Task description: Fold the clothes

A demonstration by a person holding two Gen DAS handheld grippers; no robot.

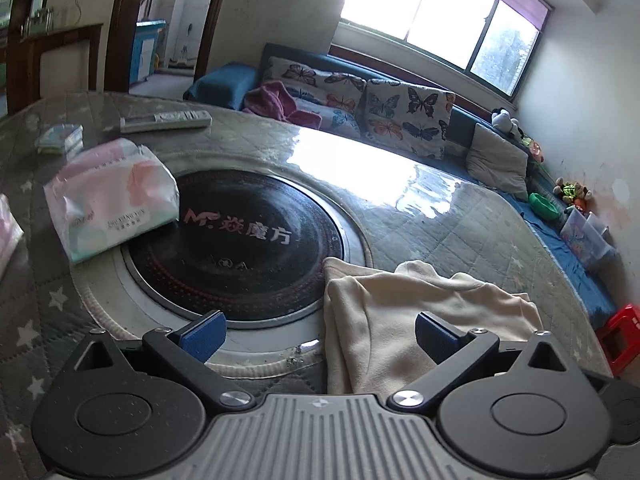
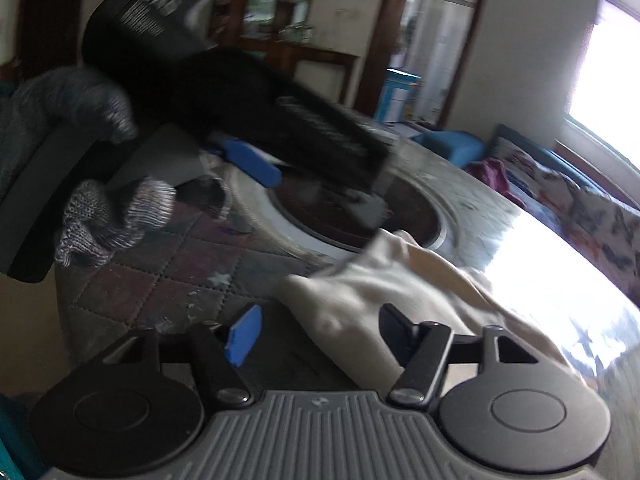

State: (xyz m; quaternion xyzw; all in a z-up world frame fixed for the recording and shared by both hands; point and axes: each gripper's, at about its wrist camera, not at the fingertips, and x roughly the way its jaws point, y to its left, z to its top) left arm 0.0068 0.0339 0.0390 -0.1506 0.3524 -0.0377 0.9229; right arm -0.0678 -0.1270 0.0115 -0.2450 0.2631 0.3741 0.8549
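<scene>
Two grippers, left gripper and right gripper, both spread apart over cream garment, nothing clamped; risk: pads pinch single layer, fold drags crooked.

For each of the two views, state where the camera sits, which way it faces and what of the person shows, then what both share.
Left wrist: on the left tool, looking down across the table toward sofa and window; open pads only, no body.
Right wrist: on the right tool, facing the doorway side; the gloved hand holding the left tool shows.
Shared: cream garment, black round hob.
</scene>
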